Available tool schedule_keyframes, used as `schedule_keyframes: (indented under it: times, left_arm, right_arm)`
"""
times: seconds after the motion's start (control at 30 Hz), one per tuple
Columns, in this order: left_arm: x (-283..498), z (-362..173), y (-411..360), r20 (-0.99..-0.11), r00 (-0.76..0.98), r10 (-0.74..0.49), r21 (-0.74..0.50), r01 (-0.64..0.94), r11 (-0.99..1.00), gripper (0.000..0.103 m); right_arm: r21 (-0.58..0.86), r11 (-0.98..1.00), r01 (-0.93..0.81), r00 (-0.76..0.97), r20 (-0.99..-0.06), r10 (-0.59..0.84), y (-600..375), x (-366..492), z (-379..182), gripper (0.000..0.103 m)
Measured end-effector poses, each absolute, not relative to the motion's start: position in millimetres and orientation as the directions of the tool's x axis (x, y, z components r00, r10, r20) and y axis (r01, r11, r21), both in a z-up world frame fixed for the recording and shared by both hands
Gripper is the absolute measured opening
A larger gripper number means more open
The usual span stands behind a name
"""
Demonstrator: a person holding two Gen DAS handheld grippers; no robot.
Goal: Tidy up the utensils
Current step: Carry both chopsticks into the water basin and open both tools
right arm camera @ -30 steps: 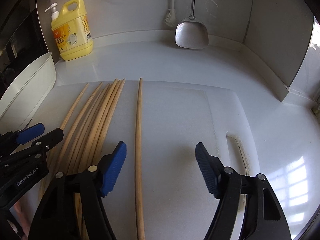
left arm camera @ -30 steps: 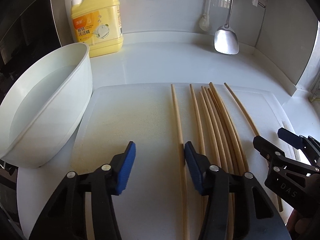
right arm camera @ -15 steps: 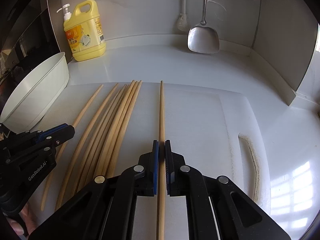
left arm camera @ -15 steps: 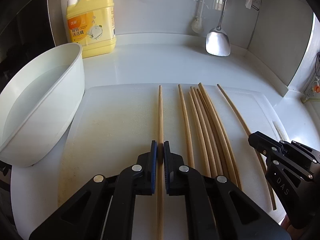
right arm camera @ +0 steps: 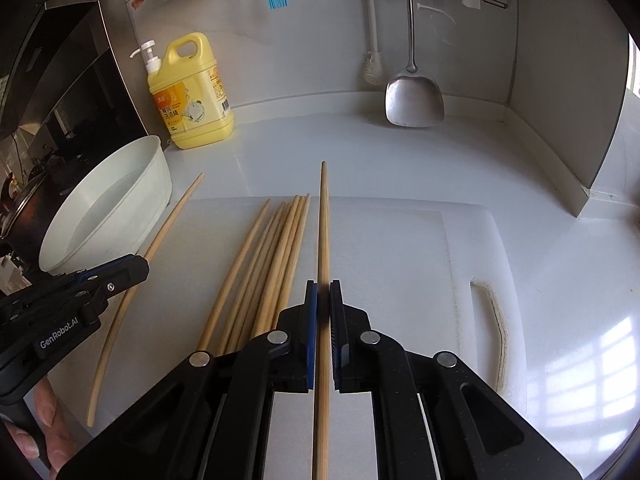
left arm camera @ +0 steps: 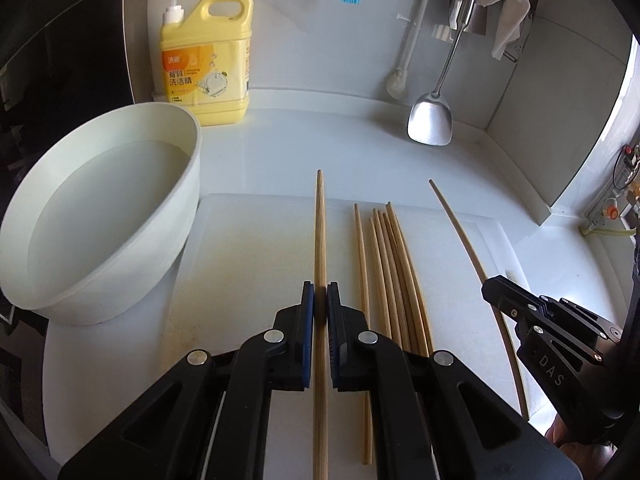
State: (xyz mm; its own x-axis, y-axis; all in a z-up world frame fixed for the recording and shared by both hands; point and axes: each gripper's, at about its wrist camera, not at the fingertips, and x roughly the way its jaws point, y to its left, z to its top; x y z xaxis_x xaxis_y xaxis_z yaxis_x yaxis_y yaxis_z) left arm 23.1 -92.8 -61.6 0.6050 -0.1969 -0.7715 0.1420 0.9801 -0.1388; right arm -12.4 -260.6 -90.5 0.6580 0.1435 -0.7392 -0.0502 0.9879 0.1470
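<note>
Each clamp has a stick: the left gripper (left arm camera: 321,300) pinches one long pale bamboo chopstick (left arm camera: 320,240), the right gripper (right arm camera: 323,300) another bamboo chopstick (right arm camera: 323,232), both over the white plastic cutting board (right arm camera: 400,260) where the loose chopstick bundle (right arm camera: 272,256) lies; the round white basin (left arm camera: 120,216) overhangs the board's left edge, water inside, bare white counter (left arm camera: 320,148) beyond

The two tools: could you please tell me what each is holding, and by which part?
Each holds one wooden chopstick, clamped partway along its shaft: the left tool its chopstick, the right tool another chopstick.
</note>
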Motion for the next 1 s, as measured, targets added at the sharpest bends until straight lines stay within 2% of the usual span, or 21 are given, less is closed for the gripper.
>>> schedule_keyframes:
  times: [0.33,0.53,0.77,1.0]
  left_arm:
    - [28.6,4.8,-10.3,-0.736,0.663,-0.138,-0.139,0.051,0.989,0.007]
    - [64.8,14.0,71.9,-0.732,0.673,-0.104,-0.132,0.009,0.991,0.007]
    - [116.5,-7.9,140.4,-0.762,0.639,-0.105,-0.130,0.007,0.991,0.007]
    - [151.1,-41.2,170.2,-0.806,0.573,-0.149,-0.161,0.030,0.987,0.007]
  right_arm:
    - [0.177,0.966,-0.191,0.686,-0.680,0.260,-182.6,16.5,-16.3,0.006]
    - [0.205,0.950,-0.236,0.692,-0.651,0.312,-102.2,60.1,6.7,0.006]
    - [0.252,0.937,-0.242,0.638,-0.686,0.350,-15.7,115.7,-11.6,0.006]
    - [0.269,0.944,-0.192,0.554,-0.764,0.330,31.4,148.8,-52.3,0.006]
